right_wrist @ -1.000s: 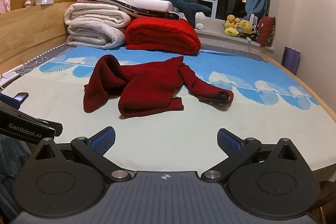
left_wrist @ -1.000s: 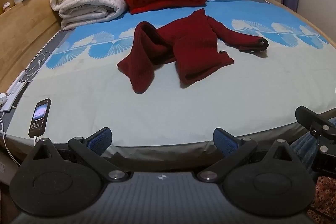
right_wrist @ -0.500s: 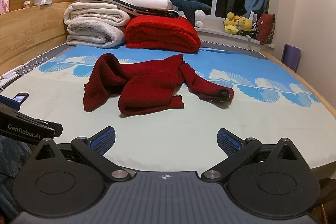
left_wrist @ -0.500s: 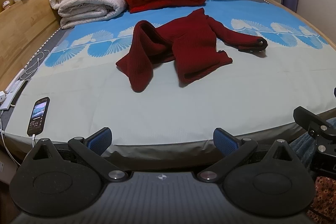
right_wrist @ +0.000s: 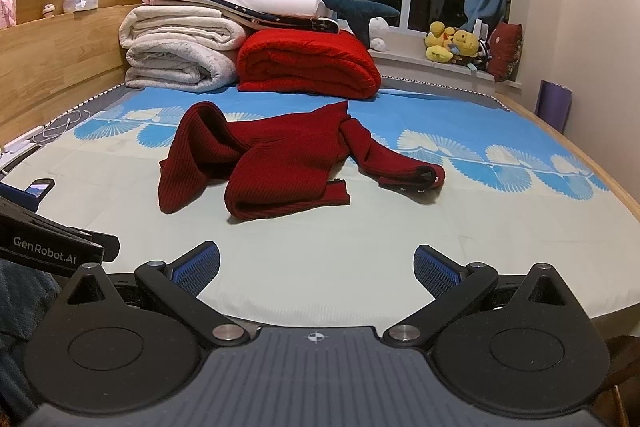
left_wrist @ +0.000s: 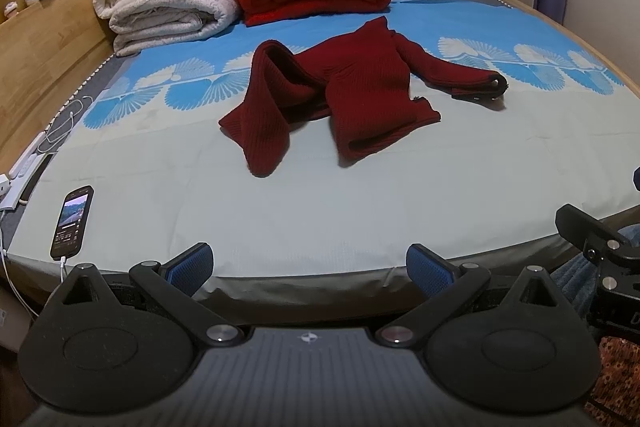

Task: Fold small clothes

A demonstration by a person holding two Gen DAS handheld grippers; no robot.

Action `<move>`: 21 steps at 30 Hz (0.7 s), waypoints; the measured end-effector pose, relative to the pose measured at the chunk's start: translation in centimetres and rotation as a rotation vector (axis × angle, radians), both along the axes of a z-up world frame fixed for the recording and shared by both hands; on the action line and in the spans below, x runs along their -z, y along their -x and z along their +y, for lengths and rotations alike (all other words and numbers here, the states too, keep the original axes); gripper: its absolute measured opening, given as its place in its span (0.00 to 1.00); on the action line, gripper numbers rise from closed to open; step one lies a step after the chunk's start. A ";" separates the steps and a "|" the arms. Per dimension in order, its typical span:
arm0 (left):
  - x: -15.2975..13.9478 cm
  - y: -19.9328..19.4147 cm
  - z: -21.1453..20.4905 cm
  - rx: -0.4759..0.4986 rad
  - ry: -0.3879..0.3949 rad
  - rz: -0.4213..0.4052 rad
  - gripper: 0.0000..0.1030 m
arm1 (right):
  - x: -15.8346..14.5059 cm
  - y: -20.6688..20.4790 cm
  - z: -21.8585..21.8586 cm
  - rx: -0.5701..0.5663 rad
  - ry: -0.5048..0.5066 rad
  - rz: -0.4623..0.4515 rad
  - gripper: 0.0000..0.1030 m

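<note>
Blue-and-cream bedding covers the bed [left_wrist: 320, 211] ahead of me, with folded blankets [right_wrist: 180, 55] stacked at the headboard and a phone [left_wrist: 72, 221] near the left edge, and the dark red knit sweater [left_wrist: 352, 95] lies crumpled mid-mattress, well apart from both tools. My left gripper [left_wrist: 310, 269] and right gripper [right_wrist: 316, 267] hang at the near edge, jaws spread wide and empty. I judge the knit soft, limp and fairly light, best pinched at hem or shoulders; its body runs roughly toward the headboard, one sleeve [right_wrist: 396, 163] trailing right, the other bunched left.
</note>
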State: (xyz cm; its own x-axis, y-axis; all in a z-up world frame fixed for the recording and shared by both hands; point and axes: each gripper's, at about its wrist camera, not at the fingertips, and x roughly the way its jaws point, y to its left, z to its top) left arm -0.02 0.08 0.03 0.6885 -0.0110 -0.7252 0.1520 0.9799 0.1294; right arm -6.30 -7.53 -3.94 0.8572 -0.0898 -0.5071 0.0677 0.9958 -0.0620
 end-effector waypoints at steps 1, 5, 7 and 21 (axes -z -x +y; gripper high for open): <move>0.0 0.0 0.0 0.000 -0.001 0.000 1.00 | 0.0 0.0 -0.1 0.002 -0.002 0.000 0.99; 0.0 0.0 0.0 0.000 0.000 -0.001 1.00 | -0.1 0.0 -0.1 0.001 -0.003 0.002 0.99; 0.0 0.0 -0.1 0.002 -0.001 -0.002 1.00 | -0.1 0.0 0.0 0.002 -0.003 0.002 0.99; 0.2 0.1 -0.3 0.004 -0.003 0.003 1.00 | 0.1 0.0 -0.1 0.009 -0.017 0.009 0.99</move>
